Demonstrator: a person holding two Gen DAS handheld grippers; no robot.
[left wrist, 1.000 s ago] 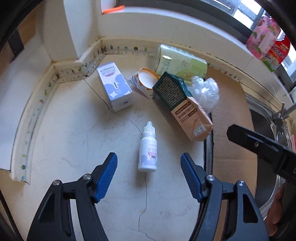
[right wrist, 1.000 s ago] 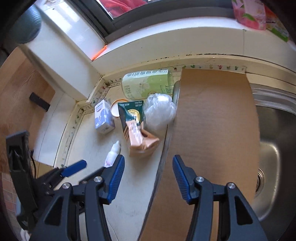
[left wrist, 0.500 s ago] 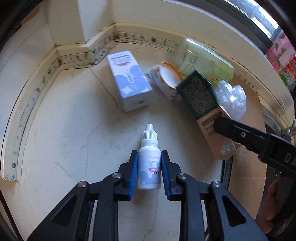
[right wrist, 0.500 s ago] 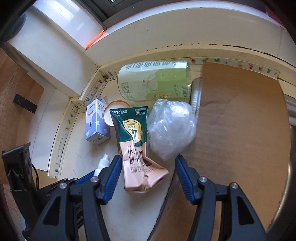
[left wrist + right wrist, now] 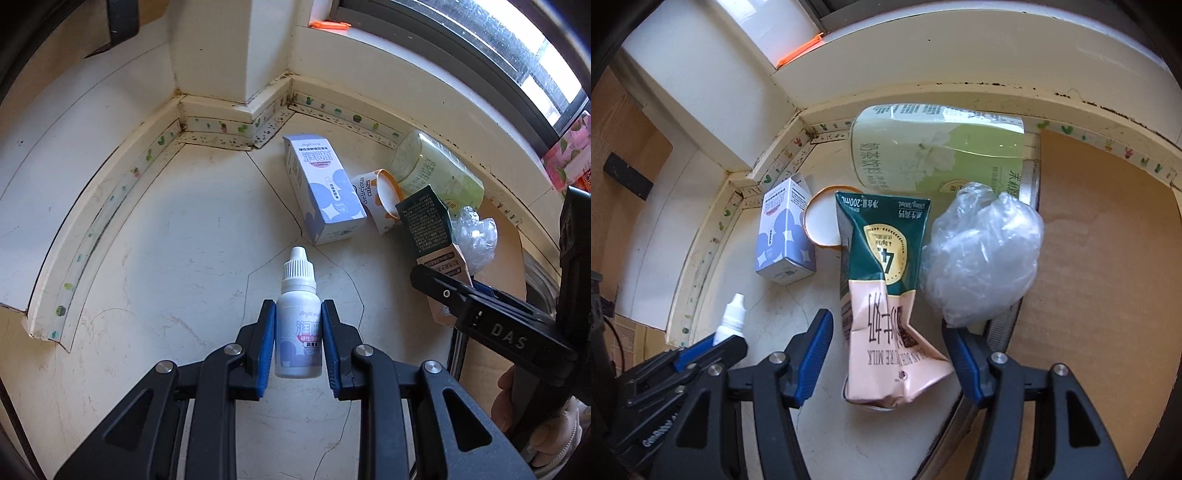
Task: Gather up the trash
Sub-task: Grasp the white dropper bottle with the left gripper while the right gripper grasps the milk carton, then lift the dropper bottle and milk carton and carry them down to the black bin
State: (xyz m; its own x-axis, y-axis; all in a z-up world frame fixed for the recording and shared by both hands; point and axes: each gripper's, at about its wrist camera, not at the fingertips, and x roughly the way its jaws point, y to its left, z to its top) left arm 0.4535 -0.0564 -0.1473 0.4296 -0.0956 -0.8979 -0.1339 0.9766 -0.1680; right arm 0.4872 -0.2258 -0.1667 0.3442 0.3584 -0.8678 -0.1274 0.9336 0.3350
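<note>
- A home kitchen: cracked pale counter (image 5: 155, 258) in a corner under a window (image 5: 480, 48).
- Steel sink rim (image 5: 537, 277) beside it.
- Cactus-print tape (image 5: 332, 110) seals the wall joint.

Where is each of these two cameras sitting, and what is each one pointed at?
Left wrist: rides the left gripper, looking steeply down at the dropper bottle it clamps; the person's hand shows at right.
Right wrist: rides the right gripper, looking down at the crumpled milk carton between its closing jaws, pads not yet touching.
Shared: bottle, carton, blue box, plastic wad; each sees the other gripper.
</note>
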